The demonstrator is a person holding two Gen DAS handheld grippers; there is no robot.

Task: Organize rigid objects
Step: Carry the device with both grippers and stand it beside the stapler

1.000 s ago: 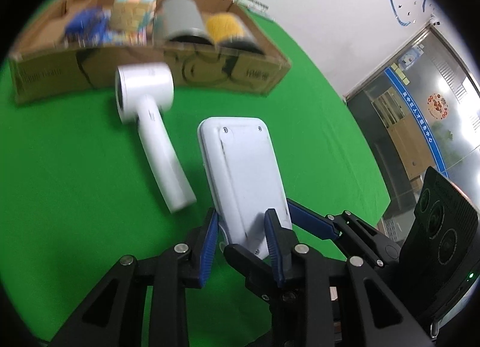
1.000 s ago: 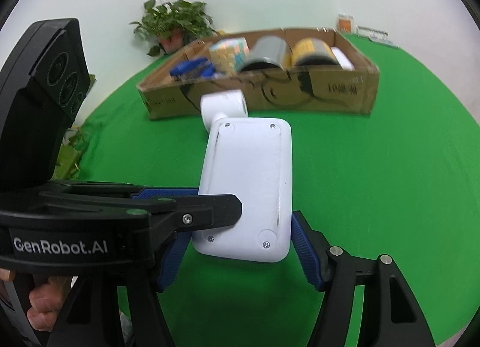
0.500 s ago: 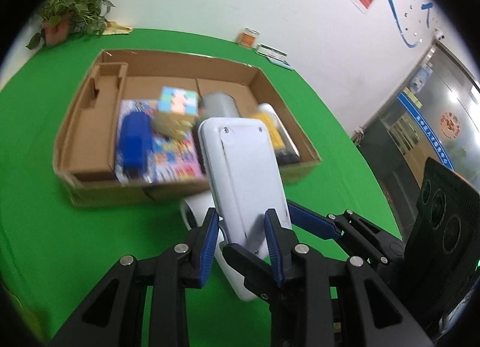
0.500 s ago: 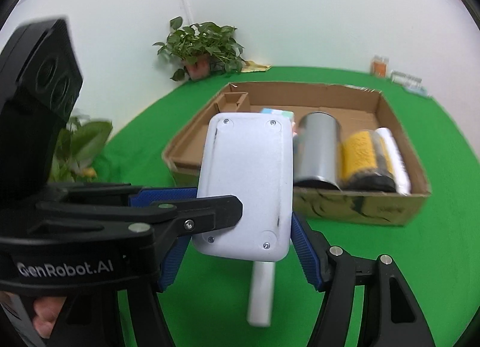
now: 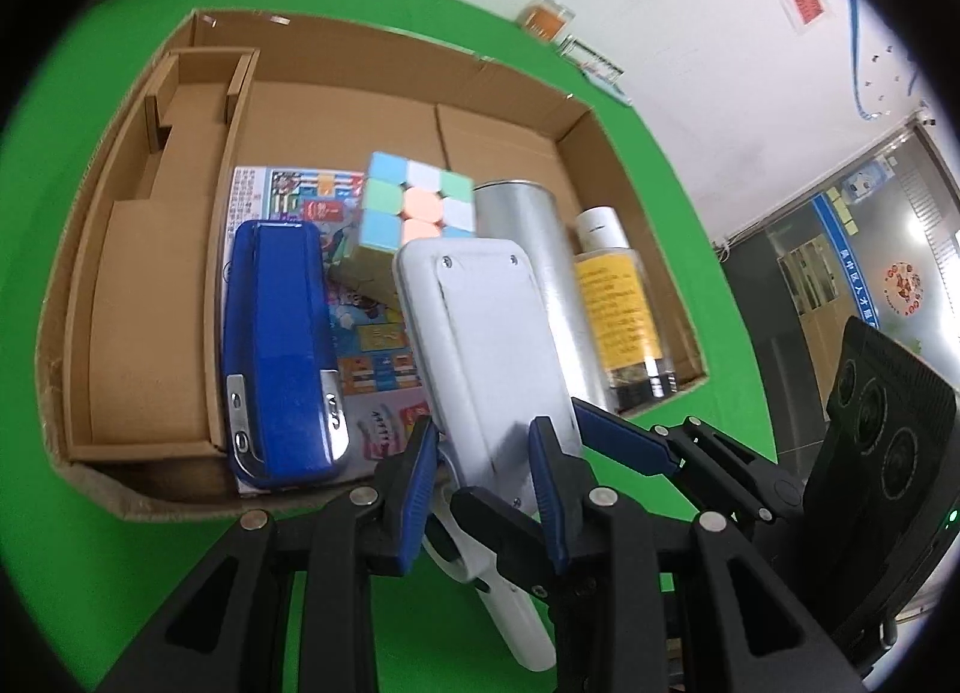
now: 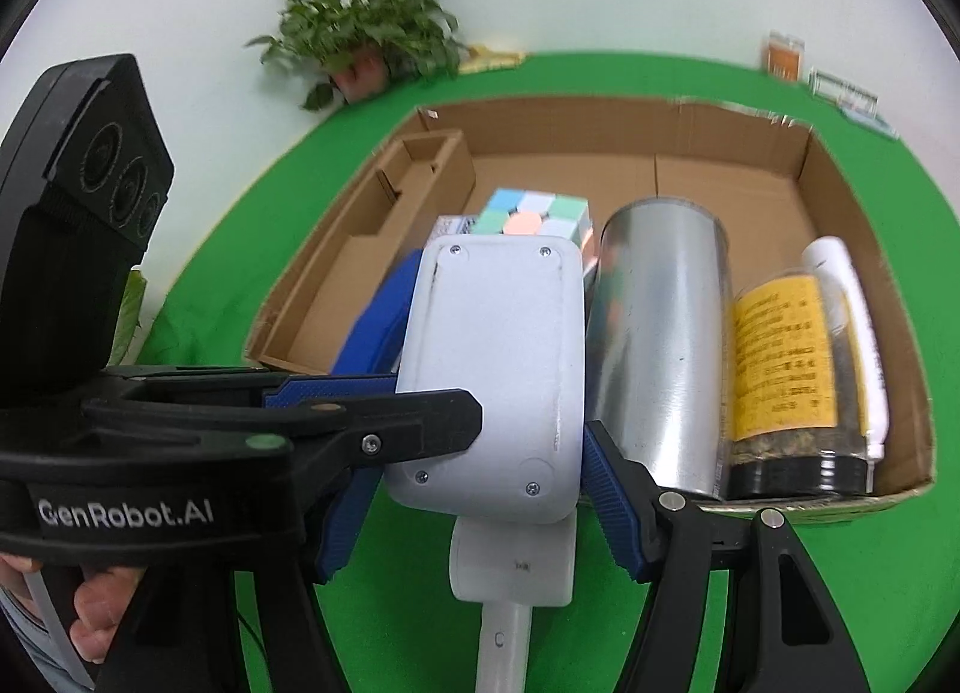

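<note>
Both claws pinch one flat, smooth white plastic device (image 5: 486, 345) with rounded corners and small screws: the left claw (image 5: 480, 453) grips its near end, the right claw (image 6: 474, 453) its long sides, blue ribbed pads pressed on. It hangs above the near wall of the shallow corrugated cardboard box (image 5: 384, 87). Inside lie a glossy blue stapler (image 5: 276, 345), a pastel cube (image 5: 414, 207), a brushed metal cylinder (image 6: 660, 345) and a yellow-labelled jar (image 6: 786, 369). Below, a white handheld appliance (image 6: 510, 567) rests on the green desk (image 6: 852, 591).
</note>
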